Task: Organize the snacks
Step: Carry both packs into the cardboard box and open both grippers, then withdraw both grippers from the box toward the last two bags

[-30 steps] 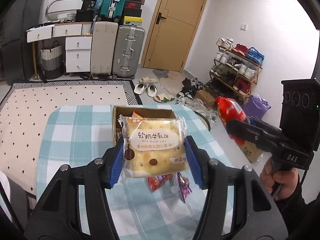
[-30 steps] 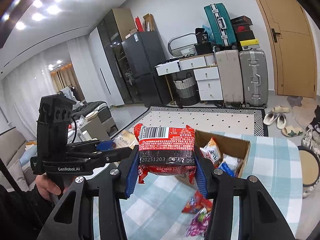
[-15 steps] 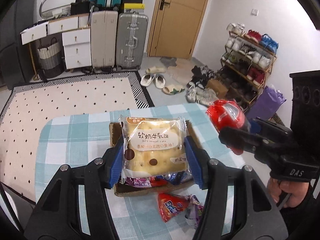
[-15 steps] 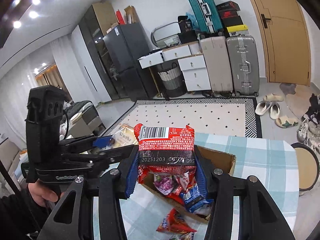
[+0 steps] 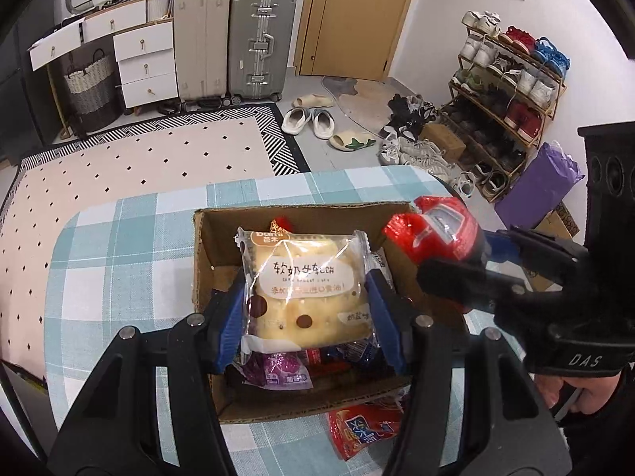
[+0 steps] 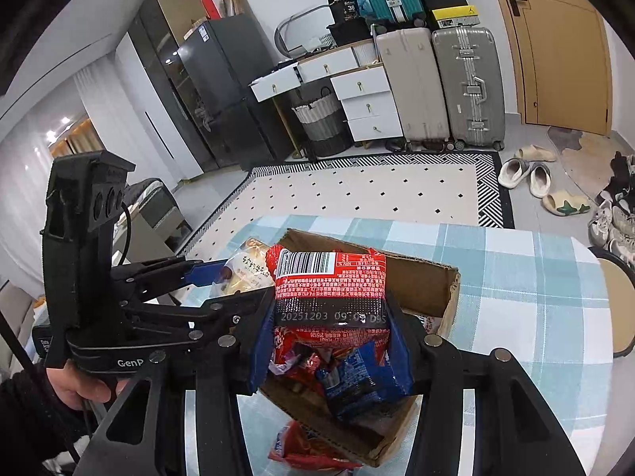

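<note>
A table under a teal-and-white checked cloth [image 5: 119, 261] fills the foreground, with a dotted rug, suitcases and a shoe rack behind it. On the cloth stands an open cardboard box [image 5: 206, 261] already holding several snack packets. My left gripper [image 5: 305, 309] is closed on a clear-wrapped yellow cake packet [image 5: 305, 285], its blue pads pressing both sides, and holds it above the box's opening. My right gripper [image 6: 329, 317] grips a red snack packet [image 6: 329, 277], barcode side towards the camera, also over the box; a blue packet [image 6: 361, 373] lies in the box just below it. Another red packet [image 5: 365, 428] lies on the cloth just outside the box's near wall.
</note>
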A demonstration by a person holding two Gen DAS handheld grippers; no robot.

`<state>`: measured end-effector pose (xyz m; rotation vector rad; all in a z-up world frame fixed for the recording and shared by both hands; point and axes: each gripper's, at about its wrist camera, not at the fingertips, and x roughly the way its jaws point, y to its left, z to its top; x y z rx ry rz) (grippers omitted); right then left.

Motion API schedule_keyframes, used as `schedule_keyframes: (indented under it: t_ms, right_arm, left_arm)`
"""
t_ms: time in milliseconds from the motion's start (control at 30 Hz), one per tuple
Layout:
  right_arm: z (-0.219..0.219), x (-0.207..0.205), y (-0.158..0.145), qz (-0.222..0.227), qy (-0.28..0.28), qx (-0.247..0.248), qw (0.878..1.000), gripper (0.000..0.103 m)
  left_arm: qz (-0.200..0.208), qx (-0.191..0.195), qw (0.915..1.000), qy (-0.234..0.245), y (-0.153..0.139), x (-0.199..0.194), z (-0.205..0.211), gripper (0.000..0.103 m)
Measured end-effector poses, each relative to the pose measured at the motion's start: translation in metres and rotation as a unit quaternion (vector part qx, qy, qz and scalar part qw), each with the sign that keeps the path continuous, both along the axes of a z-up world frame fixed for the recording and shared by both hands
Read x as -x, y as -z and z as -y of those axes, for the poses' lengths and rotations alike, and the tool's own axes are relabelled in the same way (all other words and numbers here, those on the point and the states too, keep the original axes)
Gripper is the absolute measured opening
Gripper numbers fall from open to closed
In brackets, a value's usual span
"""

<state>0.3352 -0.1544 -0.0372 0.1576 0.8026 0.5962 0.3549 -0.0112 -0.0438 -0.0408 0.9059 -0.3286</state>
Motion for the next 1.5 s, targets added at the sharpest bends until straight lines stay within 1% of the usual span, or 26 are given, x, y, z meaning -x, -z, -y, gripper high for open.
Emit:
schedule_keyframes:
  t_ms: [100, 167, 233, 267, 300, 333, 367, 400, 433, 567, 633, 700, 833, 900, 1100, 1167, 1233, 1300, 1333, 1367, 1433, 1500]
  right_arm:
    - [-0.002, -0.007, 0.01, -0.009, -0.004, 0.002, 1.0, 0.05]
    - [-0.005, -0.009, 0.015, -0.007, -0.01, 0.009, 1.0, 0.052]
    - [-0.007, -0.008, 0.016, 0.006, -0.011, 0.02, 1.0, 0.056]
    - [-0.007, -0.008, 0.015, 0.008, -0.01, 0.023, 1.0, 0.06]
    - [-0.006, -0.008, 0.016, 0.009, -0.009, 0.022, 1.0, 0.066]
    - [-0.004, -0.008, 0.016, 0.01, -0.009, 0.018, 1.0, 0.068]
    - [-0.003, -0.007, 0.014, 0.012, -0.01, 0.011, 1.0, 0.071]
    - [-0.002, -0.006, 0.012, 0.015, -0.01, 0.006, 1.0, 0.073]
    - [-0.001, -0.004, 0.01, 0.018, -0.009, 0.007, 1.0, 0.073]
    - [0.001, 0.009, -0.004, 0.036, -0.009, 0.004, 0.999, 0.074]
    - [0.002, 0.018, -0.012, 0.045, -0.009, 0.001, 0.999, 0.078]
    - [0.004, 0.027, -0.019, 0.053, -0.009, -0.002, 0.999, 0.08]
    - [0.007, 0.047, -0.03, 0.064, -0.007, -0.006, 0.998, 0.08]
    - [0.009, 0.061, -0.035, 0.072, -0.007, -0.012, 0.997, 0.084]
    - [0.015, 0.107, -0.047, 0.107, -0.006, -0.034, 0.994, 0.085]
    - [0.018, 0.121, -0.05, 0.113, -0.004, -0.041, 0.993, 0.088]
    - [0.019, 0.138, -0.051, 0.122, -0.003, -0.046, 0.992, 0.09]
    - [0.019, 0.155, -0.051, 0.129, 0.002, -0.041, 0.991, 0.091]
    - [0.019, 0.163, -0.051, 0.135, 0.002, -0.04, 0.99, 0.092]
    - [0.019, 0.172, -0.05, 0.141, 0.003, -0.04, 0.989, 0.093]
    - [0.018, 0.188, -0.047, 0.151, 0.007, -0.037, 0.988, 0.095]
    - [0.018, 0.202, -0.043, 0.156, 0.009, -0.035, 0.987, 0.095]
  left_arm:
    - [-0.004, -0.001, 1.0, 0.007, 0.007, -0.004, 0.003, 0.055]
    - [-0.001, -0.017, 0.9998, 0.008, 0.01, -0.007, 0.005, 0.055]
    - [0.0, -0.016, 0.9998, 0.007, 0.012, -0.009, 0.003, 0.057]
    - [-0.001, -0.016, 0.9999, 0.004, 0.013, -0.01, 0.001, 0.059]
    - [-0.004, -0.017, 0.9999, 0.0, 0.013, -0.01, -0.001, 0.064]
    - [-0.005, -0.014, 0.9999, -0.004, 0.014, -0.009, -0.004, 0.068]
    - [-0.003, -0.011, 0.9999, -0.011, 0.013, -0.008, -0.008, 0.07]
    - [0.0, -0.012, 0.9998, -0.016, 0.012, -0.007, -0.01, 0.076]
    - [0.002, -0.015, 0.9997, -0.019, 0.01, -0.004, -0.012, 0.078]
    - [0.014, -0.017, 0.9996, -0.019, 0.001, 0.01, -0.017, 0.079]
    - [0.022, -0.022, 0.9993, -0.022, -0.004, 0.02, -0.019, 0.079]
    - [0.03, -0.021, 0.9991, -0.021, -0.011, 0.031, -0.02, 0.079]
    - [0.052, -0.025, 0.998, -0.027, -0.025, 0.056, -0.022, 0.081]
    - [0.062, -0.026, 0.9974, -0.027, -0.033, 0.069, -0.021, 0.081]
    - [0.12, -0.009, 0.9918, -0.041, -0.062, 0.117, -0.028, 0.081]
    - [0.136, 0.001, 0.9896, -0.048, -0.072, 0.134, -0.031, 0.083]
    - [0.147, 0.006, 0.9877, -0.053, -0.08, 0.149, -0.033, 0.088]
    - [0.16, 0.012, 0.9854, -0.057, -0.086, 0.166, -0.033, 0.092]
    - [0.169, 0.013, 0.9838, -0.059, -0.087, 0.176, -0.034, 0.1]
    - [0.177, 0.013, 0.9822, -0.062, -0.089, 0.184, -0.034, 0.103]
    - [0.194, 0.008, 0.9786, -0.067, -0.09, 0.202, -0.033, 0.102]
    - [0.201, 0.001, 0.9773, -0.069, -0.089, 0.219, -0.031, 0.102]
